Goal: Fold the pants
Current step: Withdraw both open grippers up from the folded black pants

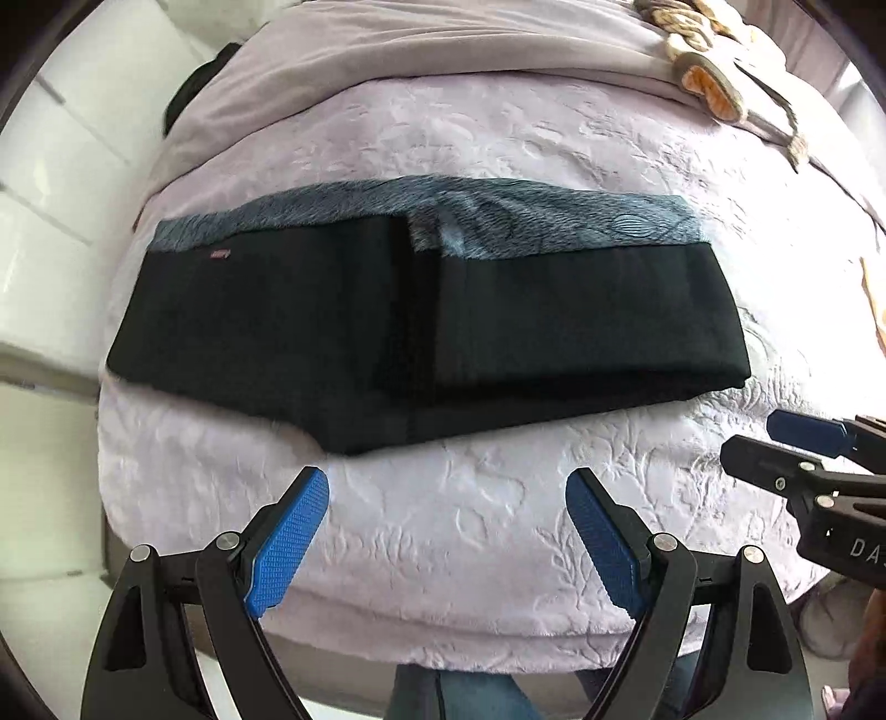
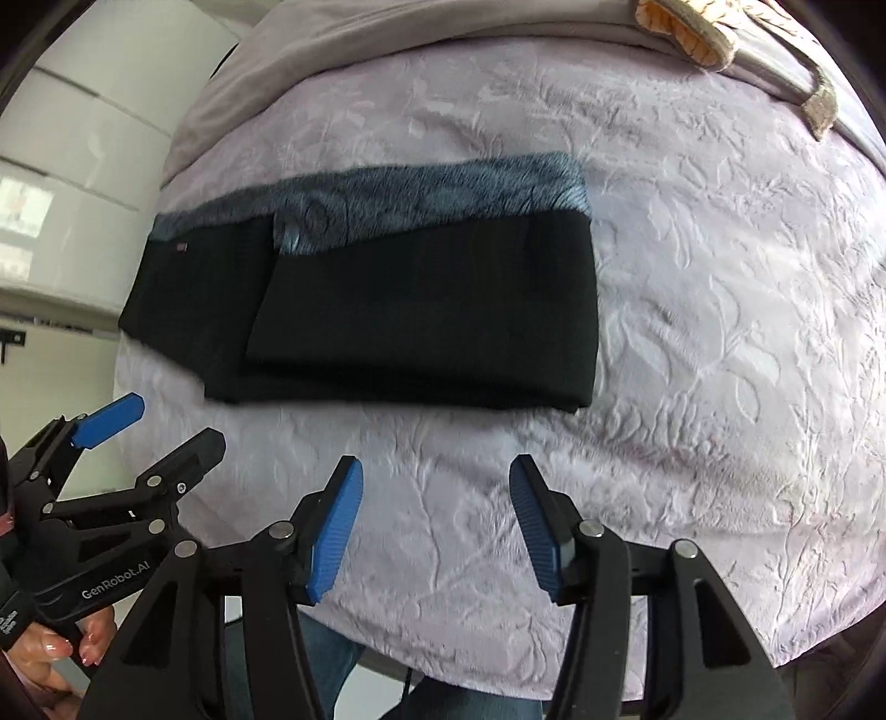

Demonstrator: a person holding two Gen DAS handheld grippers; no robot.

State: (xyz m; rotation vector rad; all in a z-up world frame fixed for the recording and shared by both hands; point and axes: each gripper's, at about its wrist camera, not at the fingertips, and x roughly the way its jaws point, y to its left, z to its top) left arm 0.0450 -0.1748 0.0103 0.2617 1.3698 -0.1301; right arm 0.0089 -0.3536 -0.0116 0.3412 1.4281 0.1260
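Note:
Black pants (image 1: 421,321) with a grey-blue fleece lining lie folded flat on the bed, leg part doubled over from the right; they also show in the right wrist view (image 2: 387,315). My left gripper (image 1: 447,498) is open and empty, hovering over the bedspread just in front of the pants. My right gripper (image 2: 436,487) is open and empty, also in front of the pants, nearer their right half. Each gripper shows in the other's view: the right one at the right edge (image 1: 775,437), the left one at the lower left (image 2: 160,432).
The pale lilac embossed bedspread (image 2: 720,332) covers the bed. A grey blanket (image 1: 443,50) and a cushion (image 1: 714,83) lie at the far side. White cabinets (image 1: 66,166) stand to the left. The bed's near edge is just below the grippers.

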